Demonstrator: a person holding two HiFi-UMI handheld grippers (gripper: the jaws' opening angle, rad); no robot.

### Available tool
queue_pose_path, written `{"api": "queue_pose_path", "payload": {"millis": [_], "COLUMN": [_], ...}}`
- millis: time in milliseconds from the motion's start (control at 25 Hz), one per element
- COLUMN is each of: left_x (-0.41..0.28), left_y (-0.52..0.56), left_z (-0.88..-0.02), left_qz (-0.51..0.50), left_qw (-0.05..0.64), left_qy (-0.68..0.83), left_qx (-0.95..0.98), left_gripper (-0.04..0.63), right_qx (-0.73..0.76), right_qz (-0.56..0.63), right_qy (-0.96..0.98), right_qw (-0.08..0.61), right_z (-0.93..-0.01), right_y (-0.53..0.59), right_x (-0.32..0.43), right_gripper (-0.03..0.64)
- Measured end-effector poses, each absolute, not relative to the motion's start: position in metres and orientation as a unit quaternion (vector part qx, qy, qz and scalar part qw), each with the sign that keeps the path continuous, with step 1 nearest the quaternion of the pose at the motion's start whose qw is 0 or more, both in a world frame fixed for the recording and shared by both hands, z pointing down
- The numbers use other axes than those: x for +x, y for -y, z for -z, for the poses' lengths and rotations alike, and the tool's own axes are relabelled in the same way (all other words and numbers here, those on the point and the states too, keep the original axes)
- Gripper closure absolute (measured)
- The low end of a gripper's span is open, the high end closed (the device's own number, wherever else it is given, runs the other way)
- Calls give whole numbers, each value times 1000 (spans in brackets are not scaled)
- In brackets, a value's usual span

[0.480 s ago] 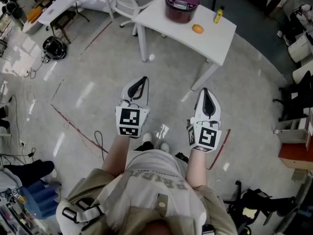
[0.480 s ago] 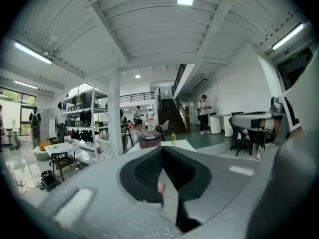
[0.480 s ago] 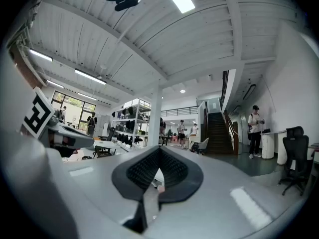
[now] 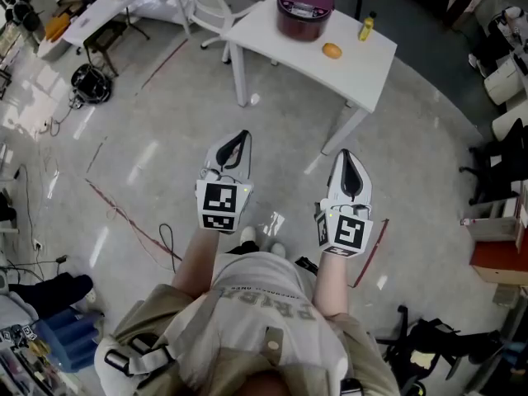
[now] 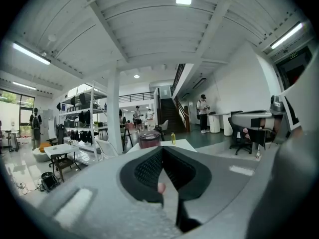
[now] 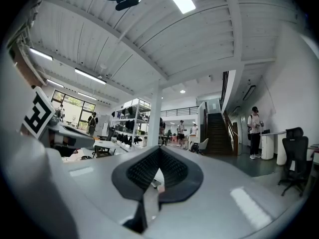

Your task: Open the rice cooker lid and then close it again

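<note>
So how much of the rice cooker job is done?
Nothing looks done: the rice cooker sits on the white table with its lid down, far ahead. In hand: nothing; the left claw and right claw are both shut and empty, held out in the air. Left: get to the table, open the lid, close it again.

A white table (image 4: pixel 363 64) stands on the glossy grey floor (image 4: pixel 148 139); on it an orange fruit (image 4: pixel 332 50) lies near a yellow bottle (image 4: pixel 366 28), apart from it. A white chair (image 4: pixel 206 7) stands just beside the table's left end. Red tape lines (image 4: pixel 124 211) cross the floor. A person (image 6: pixel 254 131) stands by a dark staircase (image 6: pixel 218 133), with a black office chair (image 6: pixel 294 166) nearby
</note>
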State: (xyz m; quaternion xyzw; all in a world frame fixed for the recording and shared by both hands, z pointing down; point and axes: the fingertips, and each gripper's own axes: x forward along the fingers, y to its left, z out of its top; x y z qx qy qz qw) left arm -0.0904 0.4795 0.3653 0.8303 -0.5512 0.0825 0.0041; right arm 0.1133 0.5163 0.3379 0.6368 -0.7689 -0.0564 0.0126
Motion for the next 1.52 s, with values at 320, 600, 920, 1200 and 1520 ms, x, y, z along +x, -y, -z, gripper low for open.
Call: {"api": "queue_pose_path", "payload": {"millis": [320, 600, 920, 1200, 1520], "left_x": [-97, -112, -136, -151, -167], "left_y": [-466, -444, -425, -410, -392], "left_z": [-370, -374, -373, -379, -399], "left_qz": [-90, -84, -79, -91, -101], "left_qw": [2, 19, 20, 28, 48], "left_qy": [544, 532, 527, 527, 538], "left_qx": [834, 842, 846, 844, 836], "left_gripper": [586, 308, 258, 258, 259], "right_qx": [640, 640, 653, 656, 650], "right_qz": [48, 6, -5, -16, -25], "right_qy": [767, 767, 756, 753, 759], "right_qw": [13, -40, -54, -47, -32], "right_z": [-345, -349, -352, -356, -365], "right_y": [-506, -494, -483, -468, -446], "right_x": [106, 100, 89, 82, 72], "right_gripper": [617, 526, 368, 368, 368]}}
